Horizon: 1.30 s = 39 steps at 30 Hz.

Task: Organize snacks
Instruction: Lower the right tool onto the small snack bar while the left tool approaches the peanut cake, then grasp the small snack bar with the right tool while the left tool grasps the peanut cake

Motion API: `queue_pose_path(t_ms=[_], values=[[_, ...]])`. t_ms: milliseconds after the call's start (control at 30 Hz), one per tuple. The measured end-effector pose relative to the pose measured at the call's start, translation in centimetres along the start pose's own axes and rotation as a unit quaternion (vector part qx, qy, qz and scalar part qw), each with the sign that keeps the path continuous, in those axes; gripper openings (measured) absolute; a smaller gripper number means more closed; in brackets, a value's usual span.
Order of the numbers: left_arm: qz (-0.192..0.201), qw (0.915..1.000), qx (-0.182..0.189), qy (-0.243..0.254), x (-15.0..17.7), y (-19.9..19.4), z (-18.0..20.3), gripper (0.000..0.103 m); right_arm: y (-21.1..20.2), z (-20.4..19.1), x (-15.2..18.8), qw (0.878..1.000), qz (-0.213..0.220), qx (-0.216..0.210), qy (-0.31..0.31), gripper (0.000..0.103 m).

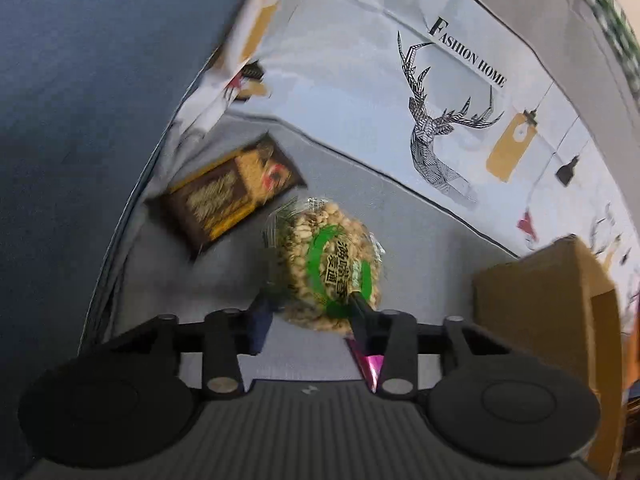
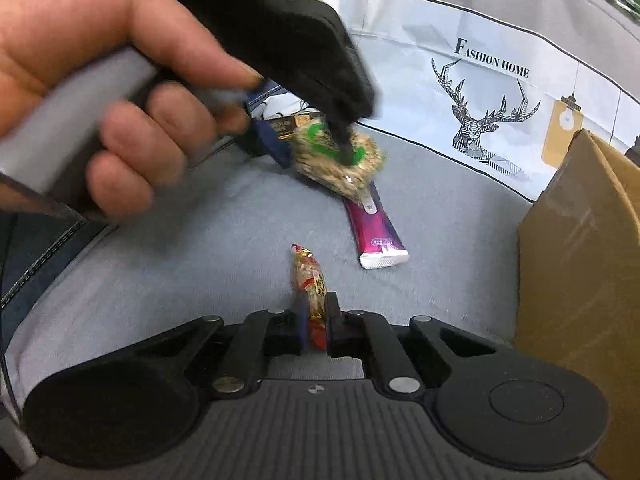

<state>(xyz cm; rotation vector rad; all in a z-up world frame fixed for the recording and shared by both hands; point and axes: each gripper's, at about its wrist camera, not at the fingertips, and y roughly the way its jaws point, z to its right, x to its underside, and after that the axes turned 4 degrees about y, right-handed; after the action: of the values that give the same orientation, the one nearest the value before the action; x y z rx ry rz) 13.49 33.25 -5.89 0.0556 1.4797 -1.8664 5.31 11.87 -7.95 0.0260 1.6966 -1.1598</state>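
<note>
Cardboard box (image 2: 580,248): stands at the right on the grey cloth (image 2: 200,264).
Round rice cake (image 1: 326,266): light, crumbly, in a slippery wrapper; it sits on the cloth between the left gripper (image 1: 310,306) fingers, which look pressed on its sides. Squeeze gently.
Small snack bar (image 2: 312,284): thin and light, lying near the pink pack (image 2: 376,236); the right gripper (image 2: 316,320) is closed on its near end.

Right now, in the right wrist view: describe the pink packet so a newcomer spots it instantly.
Start at the grey cloth with the deer print, then drop to the plain grey surface below it, left of the cardboard box. The pink packet lies flat there, partly under the round puffed-grain cake. It is the only glossy magenta stick, with a white crimped end.
</note>
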Motion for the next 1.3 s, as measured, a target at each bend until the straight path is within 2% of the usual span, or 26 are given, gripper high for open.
queue_pose_path(t_ms=[133, 267, 300, 333, 367, 400, 433, 500, 567, 633, 733, 900, 1000, 1100, 1167, 1300], values=[[-0.031, 0.9992, -0.026, 0.0, 2.5, -1.3, 0.0, 0.043, -1.5, -0.5, 0.3, 0.999, -0.046, -0.001, -0.001, 0.006], [-0.019, 0.9995, -0.025, 0.004, 4.4, -4.6, 0.4, 0.045, -4.8, -0.6, 1.6, 0.998, -0.065, 0.003, 0.007, 0.005], [-0.012, 0.9994, -0.031, 0.006, 4.8, -5.2, 0.5, 0.048, -5.3, -0.5, 2.0, 0.998, -0.068, 0.006, 0.01, 0.005], [-0.007, 0.9993, -0.037, 0.007, 5.2, -5.5, 0.5, 0.063, -5.6, -0.4, 2.5, 0.997, -0.072, 0.006, 0.015, 0.006], [0.0, 0.9993, -0.037, 0.008, 5.7, -5.6, 0.5, 0.074, -5.6, -0.3, 3.2, 0.997, -0.075, 0.001, 0.02, 0.006], [0.011, 0.9994, -0.033, 0.008, 6.2, -5.6, 0.4, 0.076, -5.5, -0.3, 3.7, 0.997, -0.077, -0.007, 0.024, 0.006], [0.019, 0.9993, -0.031, 0.007, 6.5, -5.4, 0.3, 0.078, -5.4, -0.2, 4.1, 0.997, -0.077, -0.014, 0.026, 0.008], [0.018, 0.9984, -0.053, -0.007, 6.2, -4.6, 0.4, 0.079, -5.0, 0.2, 4.5, 0.996, -0.077, -0.031, 0.043, 0.02], [0.043, 0.9974, -0.055, -0.017, 5.4, -4.4, 0.6, 0.089, -5.2, 0.6, 4.2, 0.996, -0.064, -0.044, 0.053, 0.039], [0.059, 0.9968, -0.048, -0.024, 4.6, -3.8, 1.0, 0.093, -5.0, 0.6, 4.0, 0.997, -0.049, -0.044, 0.04, 0.042], [0.043, 0.9971, -0.055, -0.031, 3.7, -1.9, 1.8, 0.097, -3.8, 0.7, 4.2, 0.997, -0.059, -0.031, 0.03, 0.042], [0.014, 0.9963, -0.084, -0.006, 3.3, 0.9, 3.9, 0.099, -2.8, 0.9, 4.4, 0.997, -0.067, -0.031, 0.019, 0.039], [0.01, 0.9936, -0.11, 0.022, 3.4, 1.7, 4.8, 0.1, -2.9, 0.9, 4.6, 0.997, -0.065, -0.04, 0.012, 0.022], [0.009, 0.9923, -0.12, 0.029, 3.6, 2.1, 4.8, 0.098, -3.0, 0.7, 4.6, 0.997, -0.062, -0.044, -0.003, 0.019], [0.007, 0.9912, -0.129, 0.029, 3.7, 2.1, 4.5, 0.088, -3.0, 0.8, 4.6, 0.997, -0.06, -0.046, 0.005, 0.018], [0.012, 0.9934, -0.113, 0.017, 3.7, 1.2, 3.5, 0.078, -3.5, 1.0, 4.5, 0.998, -0.051, -0.042, 0.01, 0.018]])
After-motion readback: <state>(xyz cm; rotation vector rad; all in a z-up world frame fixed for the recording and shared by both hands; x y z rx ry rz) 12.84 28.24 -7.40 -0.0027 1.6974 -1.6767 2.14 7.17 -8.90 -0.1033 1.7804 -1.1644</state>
